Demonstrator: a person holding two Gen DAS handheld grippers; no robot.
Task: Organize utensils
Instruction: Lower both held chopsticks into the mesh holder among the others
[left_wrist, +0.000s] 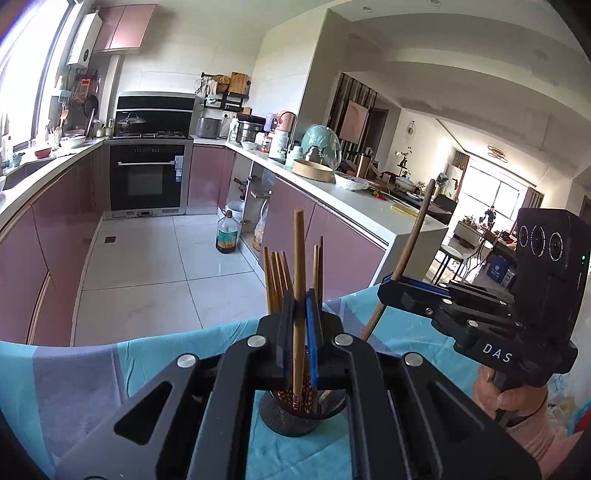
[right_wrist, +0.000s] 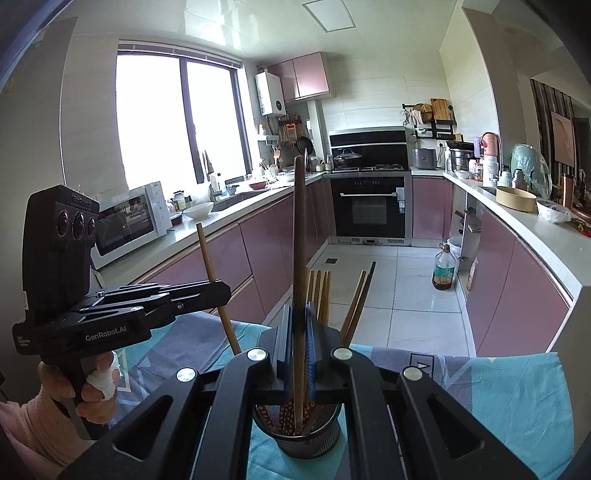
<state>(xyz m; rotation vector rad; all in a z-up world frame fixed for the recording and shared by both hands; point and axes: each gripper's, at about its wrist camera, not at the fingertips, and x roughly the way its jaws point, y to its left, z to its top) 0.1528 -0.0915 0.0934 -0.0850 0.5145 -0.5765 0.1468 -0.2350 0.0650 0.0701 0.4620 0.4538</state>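
My left gripper (left_wrist: 300, 325) clamps a light wooden chopstick (left_wrist: 298, 280) above the black mesh cylindrical holder (left_wrist: 291, 417) on the blue-clothed worktop (left_wrist: 92, 373); my right gripper (right_wrist: 298, 332) clamps a dark wooden chopstick (right_wrist: 299, 240); insertion step; next, lower each into the holder and release.

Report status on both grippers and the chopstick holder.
Left gripper shut on light chopstick. Right gripper shut on dark chopstick. Both poised over mesh holder with chopsticks inside. Nothing blocking.
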